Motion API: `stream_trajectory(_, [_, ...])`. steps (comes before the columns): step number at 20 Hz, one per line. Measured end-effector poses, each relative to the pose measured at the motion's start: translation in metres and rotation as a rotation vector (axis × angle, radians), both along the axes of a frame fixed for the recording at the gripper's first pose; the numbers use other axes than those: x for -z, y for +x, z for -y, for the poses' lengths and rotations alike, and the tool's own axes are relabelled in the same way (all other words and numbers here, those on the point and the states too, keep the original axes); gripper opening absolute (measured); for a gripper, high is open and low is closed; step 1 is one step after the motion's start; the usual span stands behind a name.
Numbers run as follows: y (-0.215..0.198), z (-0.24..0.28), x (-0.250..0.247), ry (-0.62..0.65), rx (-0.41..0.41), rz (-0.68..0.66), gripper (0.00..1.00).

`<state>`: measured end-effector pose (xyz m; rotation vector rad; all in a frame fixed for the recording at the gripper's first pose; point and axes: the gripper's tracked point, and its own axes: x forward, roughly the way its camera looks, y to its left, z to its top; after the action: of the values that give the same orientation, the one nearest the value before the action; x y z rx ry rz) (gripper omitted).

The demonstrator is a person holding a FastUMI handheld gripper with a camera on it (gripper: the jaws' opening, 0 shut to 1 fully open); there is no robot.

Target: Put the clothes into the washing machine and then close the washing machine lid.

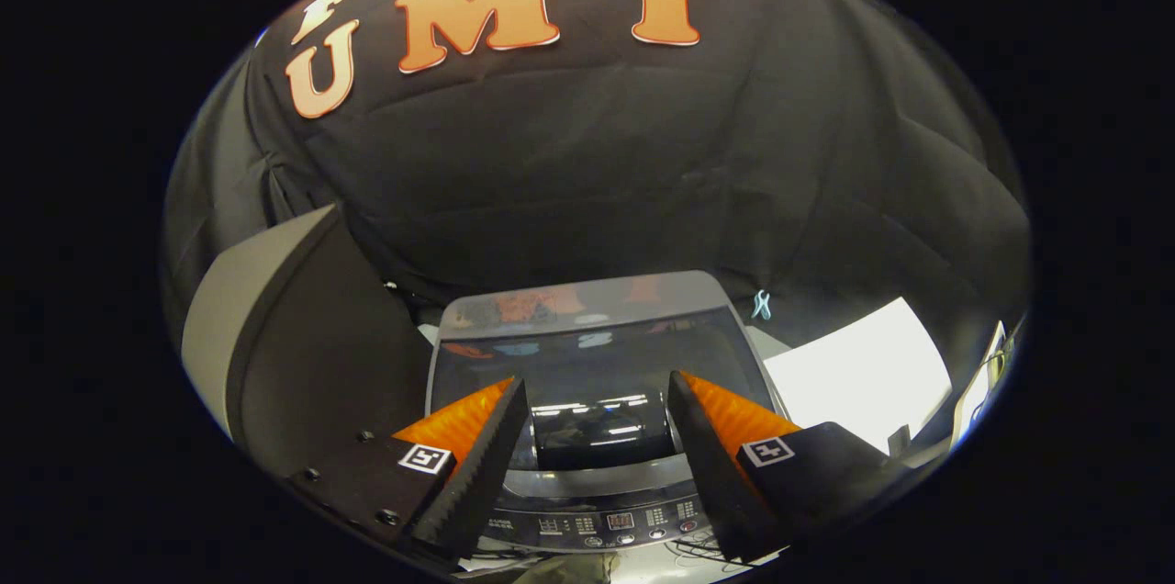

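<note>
A grey top-loading washing machine stands just ahead of and below my fingers. Its dark glass lid lies flat and shut, mirroring lights and the booth wall. The control panel with buttons and a small display runs along the near side, between my fingers. My gripper hovers above the lid, open, with nothing between its fingers. I see no clothes.
A tall grey and dark panel stands to the left of the machine. A white flat surface lies to the right. The black cloth wall hangs close behind the machine, with a small pale blue clip on it.
</note>
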<state>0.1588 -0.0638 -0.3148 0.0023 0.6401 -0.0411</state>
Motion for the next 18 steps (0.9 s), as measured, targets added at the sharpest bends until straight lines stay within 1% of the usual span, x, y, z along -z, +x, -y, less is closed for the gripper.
stream_trajectory(4, [0.001,-0.008,-0.059,0.009,0.0,0.082,0.99])
stream_trajectory(8, [-0.003,-0.024,-0.154,-0.004,-0.015,0.218,0.99])
stream_trajectory(13, [-0.028,-0.04,-0.252,-0.004,-0.032,0.376,0.99])
stream_trajectory(18, [-0.053,-0.044,-0.32,-0.031,-0.033,0.493,0.99])
